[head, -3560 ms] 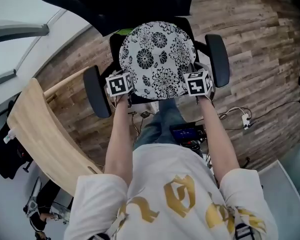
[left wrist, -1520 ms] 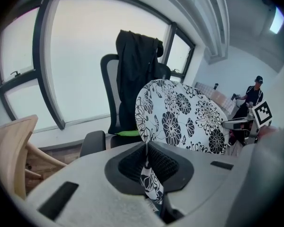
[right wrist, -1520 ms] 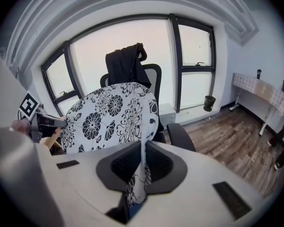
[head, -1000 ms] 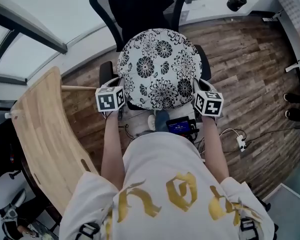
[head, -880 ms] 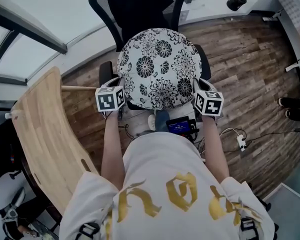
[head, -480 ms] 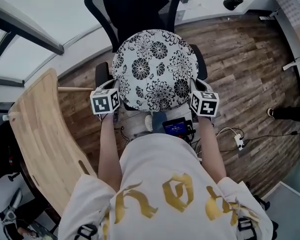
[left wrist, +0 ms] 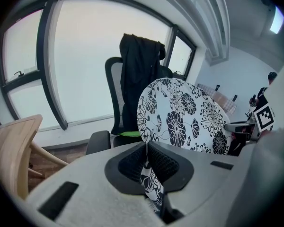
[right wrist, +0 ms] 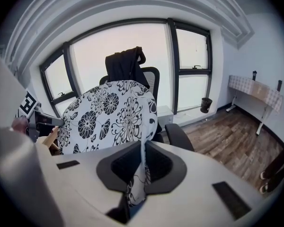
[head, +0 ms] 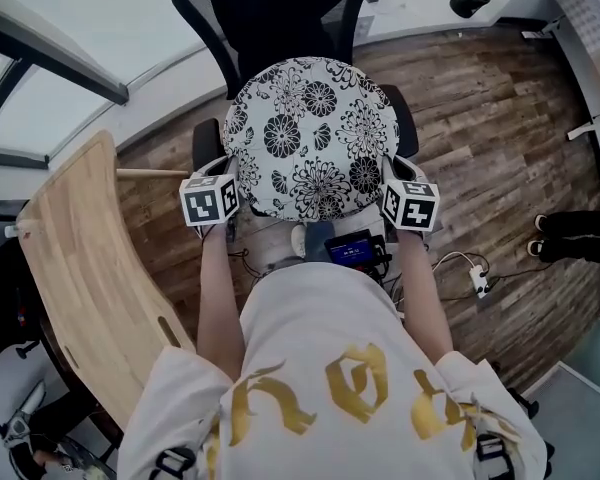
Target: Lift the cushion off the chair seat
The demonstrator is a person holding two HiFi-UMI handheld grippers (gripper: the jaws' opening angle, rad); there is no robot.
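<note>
Fingers (left wrist: 174, 167) of left gripper (left wrist: 146, 148), right gripper (right wrist: 143, 151) clamping opposite cushion (head: 310, 138) edges

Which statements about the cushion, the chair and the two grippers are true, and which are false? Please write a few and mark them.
1. The left gripper is shut on an edge of the cushion. True.
2. The right gripper is open and empty. False: it is shut on the cushion's opposite edge.
3. A dark jacket hangs over the back of the chair. True.
4. The cushion is plain grey. False: it is white with black flowers.
</note>
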